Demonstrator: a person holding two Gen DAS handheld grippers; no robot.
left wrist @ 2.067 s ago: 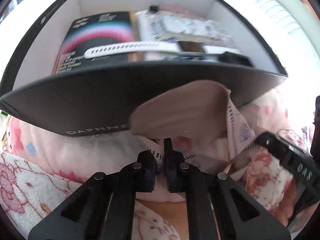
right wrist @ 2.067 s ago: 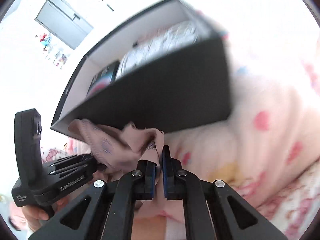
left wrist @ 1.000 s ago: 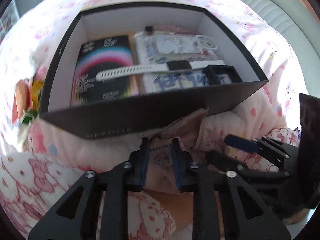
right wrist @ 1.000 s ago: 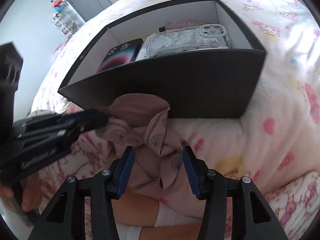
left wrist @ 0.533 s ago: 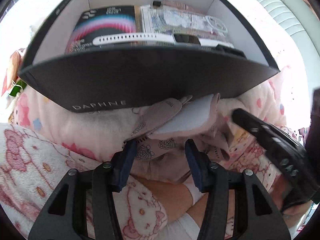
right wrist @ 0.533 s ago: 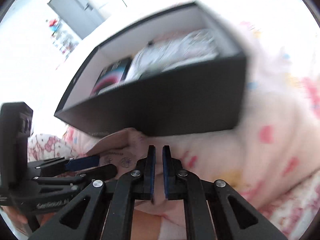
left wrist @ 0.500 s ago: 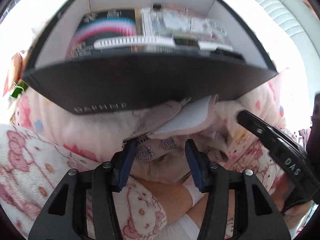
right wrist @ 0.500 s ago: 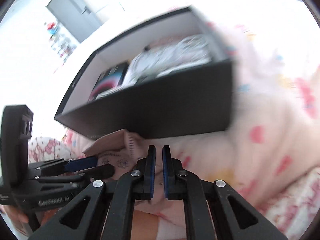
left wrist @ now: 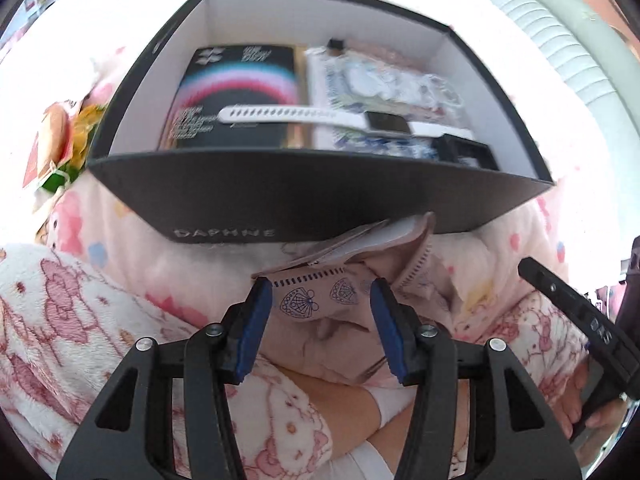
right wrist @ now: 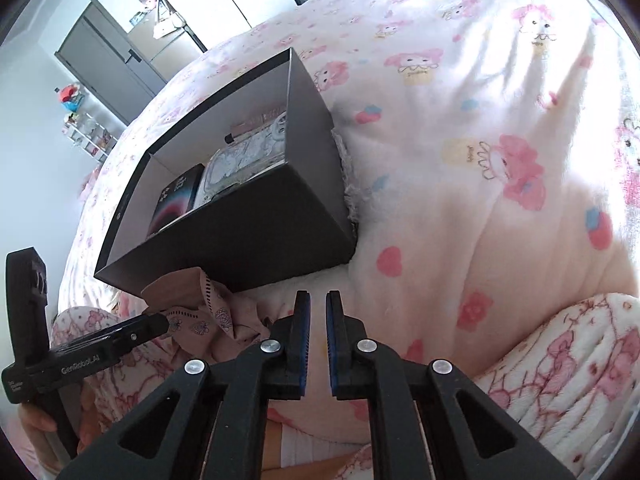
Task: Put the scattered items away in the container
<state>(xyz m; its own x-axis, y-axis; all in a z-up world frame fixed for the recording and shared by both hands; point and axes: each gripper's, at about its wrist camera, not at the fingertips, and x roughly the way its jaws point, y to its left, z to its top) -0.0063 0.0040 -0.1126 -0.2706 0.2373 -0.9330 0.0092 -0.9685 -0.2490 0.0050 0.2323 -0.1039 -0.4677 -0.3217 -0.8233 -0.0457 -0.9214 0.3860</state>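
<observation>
A black open box (left wrist: 320, 200) lies on the bed and holds a black booklet (left wrist: 240, 92), a white watch (left wrist: 288, 114) and a clear phone case (left wrist: 380, 80). In front of its near wall lies a crumpled pink patterned cloth (left wrist: 316, 300). My left gripper (left wrist: 320, 292) stands open with the cloth between its blue pads, loose. My right gripper (right wrist: 317, 300) is off to the right of the cloth (right wrist: 192, 292), over bare bedding. Its jaws are opening from a narrow gap with nothing between them. The box (right wrist: 260, 232) sits up and to its left.
A pink cartoon-print duvet (right wrist: 480, 140) covers the bed around the box. A colourful snack packet (left wrist: 60, 136) lies left of the box. A person's fleece-clad legs and a hand (left wrist: 592, 412) are close below. A grey door (right wrist: 108, 60) stands far back.
The right gripper let go of the cloth, closed and swung right, away from it. The left gripper's jaws spread wider around the cloth, which now lies slack.
</observation>
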